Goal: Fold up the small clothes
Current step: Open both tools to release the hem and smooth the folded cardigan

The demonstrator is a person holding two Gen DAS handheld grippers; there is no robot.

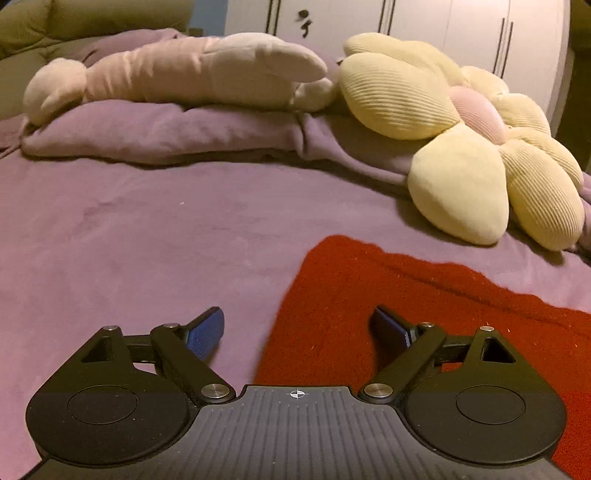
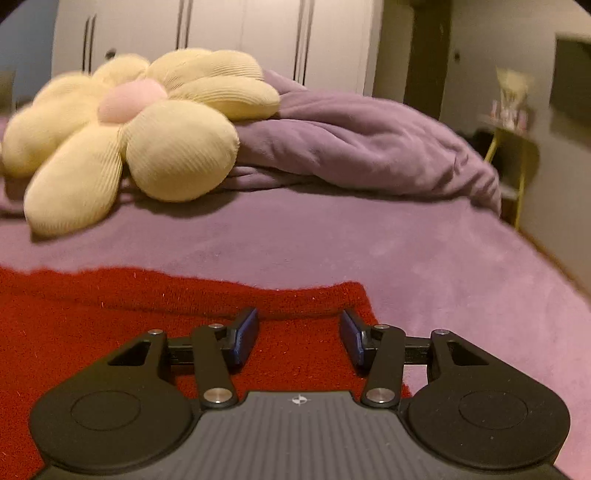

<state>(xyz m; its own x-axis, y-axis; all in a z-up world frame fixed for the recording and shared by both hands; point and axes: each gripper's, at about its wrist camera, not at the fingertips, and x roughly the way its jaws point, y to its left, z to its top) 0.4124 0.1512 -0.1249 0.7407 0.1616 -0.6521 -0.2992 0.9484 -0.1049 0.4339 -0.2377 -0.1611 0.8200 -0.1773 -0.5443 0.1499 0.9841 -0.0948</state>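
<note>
Purple fleece bedspread [image 1: 147, 240], red knit garment [image 1: 406, 314] flat on it. Yellow flower-shaped plush cushion [image 2: 129, 140] behind; white wardrobe [image 2: 240, 33] beyond. Left gripper [image 1: 297, 328] wide, empty; right gripper [image 2: 298, 334] parted, empty.

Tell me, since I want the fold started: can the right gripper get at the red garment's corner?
Probably yes: the right gripper is open over the red garment, its corner lying between the fingers with nothing in the way.

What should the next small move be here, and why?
Probably lower both grippers onto the near corners of the red garment and close. It lies flat on the purple bedspread, ungrasped. The left gripper straddles its left edge and the right gripper its right corner, both with jaws open and holding nothing.
</note>
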